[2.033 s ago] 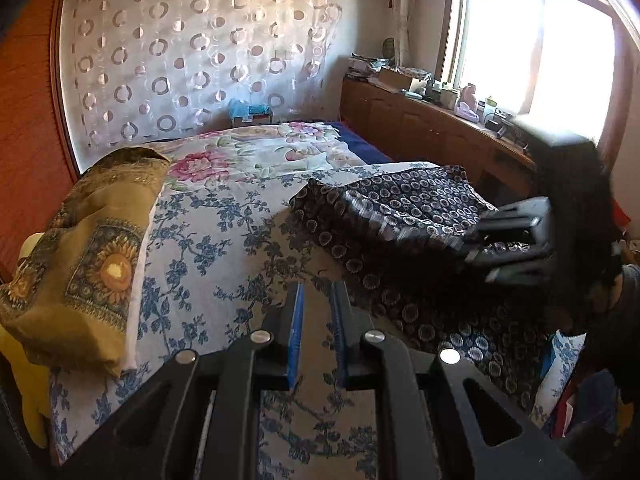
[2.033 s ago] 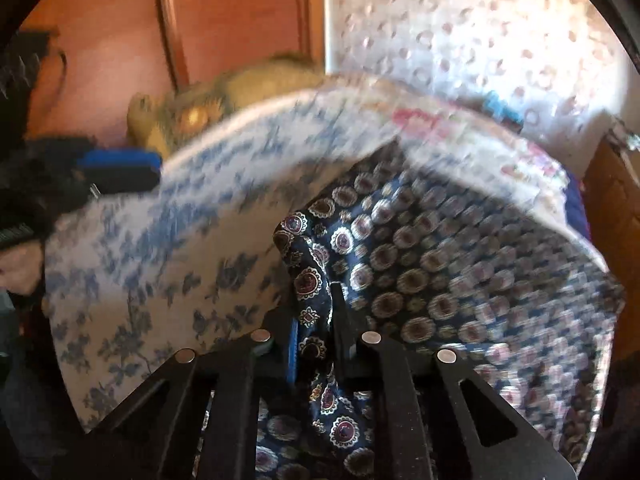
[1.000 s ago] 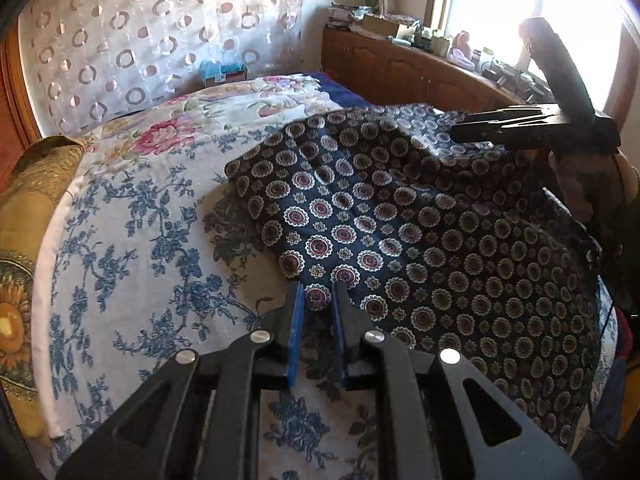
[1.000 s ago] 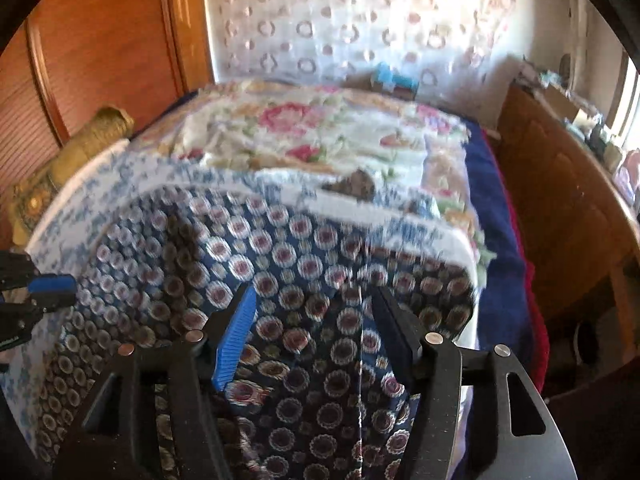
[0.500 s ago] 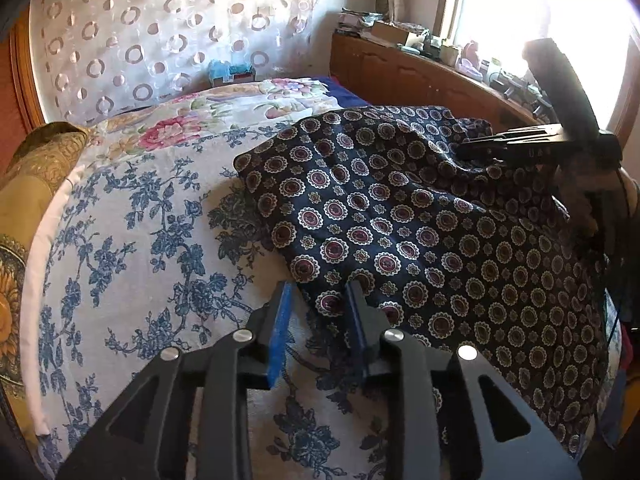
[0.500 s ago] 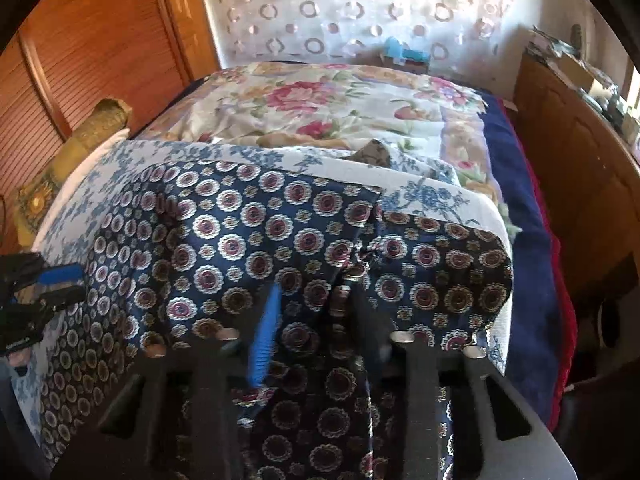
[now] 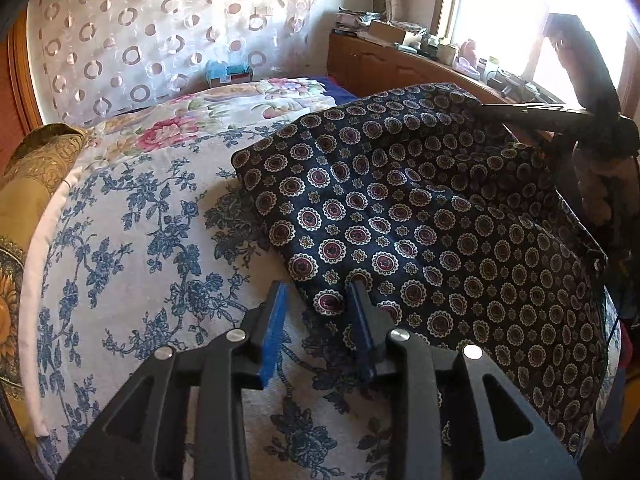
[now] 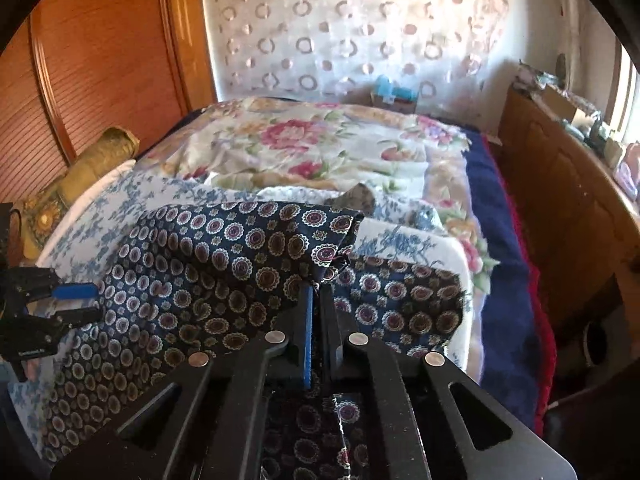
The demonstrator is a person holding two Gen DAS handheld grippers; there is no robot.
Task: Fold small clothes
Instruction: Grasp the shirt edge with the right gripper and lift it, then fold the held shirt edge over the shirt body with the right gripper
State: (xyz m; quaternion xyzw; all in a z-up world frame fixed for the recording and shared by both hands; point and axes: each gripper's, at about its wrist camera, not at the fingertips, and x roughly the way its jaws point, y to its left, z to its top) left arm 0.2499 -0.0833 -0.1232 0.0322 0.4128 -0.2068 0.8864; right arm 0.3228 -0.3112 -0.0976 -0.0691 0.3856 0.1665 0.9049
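A: Both tools are seen over the bed. The left tool (image 7: pixel 320 300) is held part open; its jaws have just been opening, and the near corner of the patterned garment (image 7: pixel 420 216) lies between the blue pads without being pressed. The right tool (image 8: pixel 316 300) has just been closing and is now clamped on a raised fold of the same garment.

B: Where is the garment placed?

A: It is spread on the blue-flowered sheet (image 7: pixel 132 240) at the near end of the bed, with the middle fold lifted into a ridge by the right tool. In the right wrist view its long axis is seen running across the bed from the left tool (image 8: pixel 60 308) toward the right edge of the mattress.

B: What is found around it?

A: A floral quilt (image 8: pixel 304 148) is laid beyond it, toward the curtain with ring patterns (image 8: pixel 340 24). An ochre cushion (image 7: pixel 28 184) is propped at the left edge, by the wooden wardrobe (image 8: pixel 88 60). A wooden cabinet (image 8: pixel 568 208) loaded with small items is set along the right side under the window. A small grey object (image 8: pixel 354 200), too blurred to be identified, is seen just past the garment's far edge. Nothing is seen lying on top of the garment.
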